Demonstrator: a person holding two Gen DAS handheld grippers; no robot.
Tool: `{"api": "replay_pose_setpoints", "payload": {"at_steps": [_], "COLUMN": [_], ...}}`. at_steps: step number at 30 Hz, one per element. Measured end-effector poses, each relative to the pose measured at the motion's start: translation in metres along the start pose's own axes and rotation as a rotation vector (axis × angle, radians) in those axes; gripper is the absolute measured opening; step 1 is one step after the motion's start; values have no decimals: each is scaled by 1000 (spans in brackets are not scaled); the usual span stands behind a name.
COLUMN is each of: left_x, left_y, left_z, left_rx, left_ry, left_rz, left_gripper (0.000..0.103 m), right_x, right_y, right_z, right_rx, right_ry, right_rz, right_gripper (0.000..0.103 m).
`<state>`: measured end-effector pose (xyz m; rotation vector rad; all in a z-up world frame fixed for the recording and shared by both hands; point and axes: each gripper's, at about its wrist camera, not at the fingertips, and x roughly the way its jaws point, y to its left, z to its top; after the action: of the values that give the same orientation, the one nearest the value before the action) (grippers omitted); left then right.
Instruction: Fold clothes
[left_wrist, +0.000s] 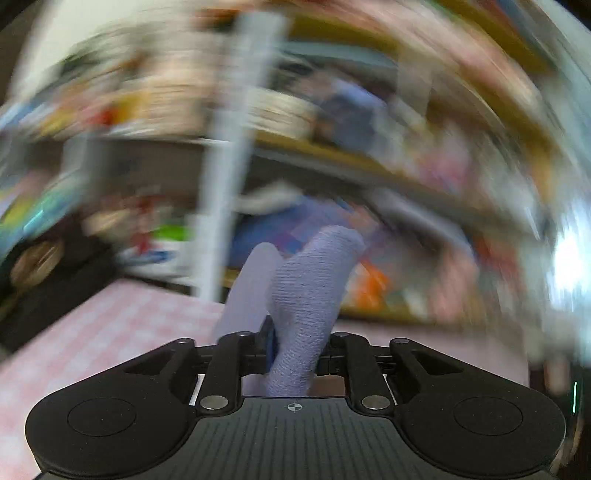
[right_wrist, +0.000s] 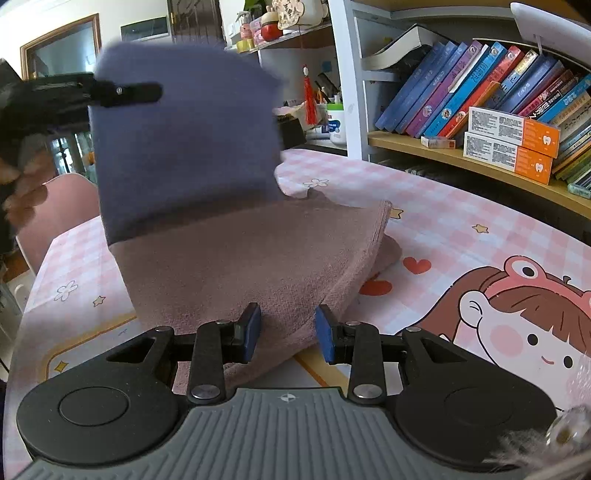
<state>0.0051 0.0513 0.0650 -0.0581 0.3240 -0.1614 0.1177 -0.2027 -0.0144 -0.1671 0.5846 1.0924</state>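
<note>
Most of the left wrist view is smeared with motion blur, so we can make out little behind the cloth beyond a pale upright post (left_wrist: 225, 155) and a strip of pink checked tabletop (left_wrist: 110, 325). What stays sharp there is our left claw (left_wrist: 295, 354), its jaws closed tight on a bunched fold of the purple cloth (left_wrist: 310, 295), which stands up between the fingers and hides the pads almost entirely. From the right wrist view we see that same claw (right_wrist: 147, 90) reaching in from the left edge, level and held high, with the purple cloth (right_wrist: 184, 140) hanging from it as a broad sheet whose edges are blurred. The hand (right_wrist: 22, 192) gripping it is partly cut off by the frame edge. The sheet's lower edge meets the mauve towel (right_wrist: 258, 266), which lies folded on the tabletop (right_wrist: 461, 229); we cannot tell whether the two touch. Our right claw (right_wrist: 288, 332) sits low and level just over the towel's near part, its blue pads (right_wrist: 251, 332) well apart and holding nothing. Books (right_wrist: 480, 85) fill the shelf beyond, their far end cut off.
</note>
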Motion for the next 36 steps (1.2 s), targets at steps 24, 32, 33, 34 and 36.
{"api": "replay_pose_setpoints", "payload": {"at_steps": [24,32,33,34,36], "left_x": [28,6,2,-3,-13], "left_y": [-89,-70,-63,-55,-40], "left_z": [-51,-50,-47,-43,-36], "left_rx": [301,236,216,196,156], "left_ry": [295,232,210,189,147], "left_rz": [-199,-277,-285,-294,-311], "left_gripper": [54,59,59,60,62], "right_x": [-12,-57,-59,-59,-57], "right_y": [-16,-49,-49,-48,-43], "right_z": [-2,-8,-10,-12,-16], "right_rx": [84,353,406,456,551], "right_ry": [20,-88,-104,-114,-123], "right_rz": [40,106,142,174,229], "right_gripper": [34,53,55,57,58]}}
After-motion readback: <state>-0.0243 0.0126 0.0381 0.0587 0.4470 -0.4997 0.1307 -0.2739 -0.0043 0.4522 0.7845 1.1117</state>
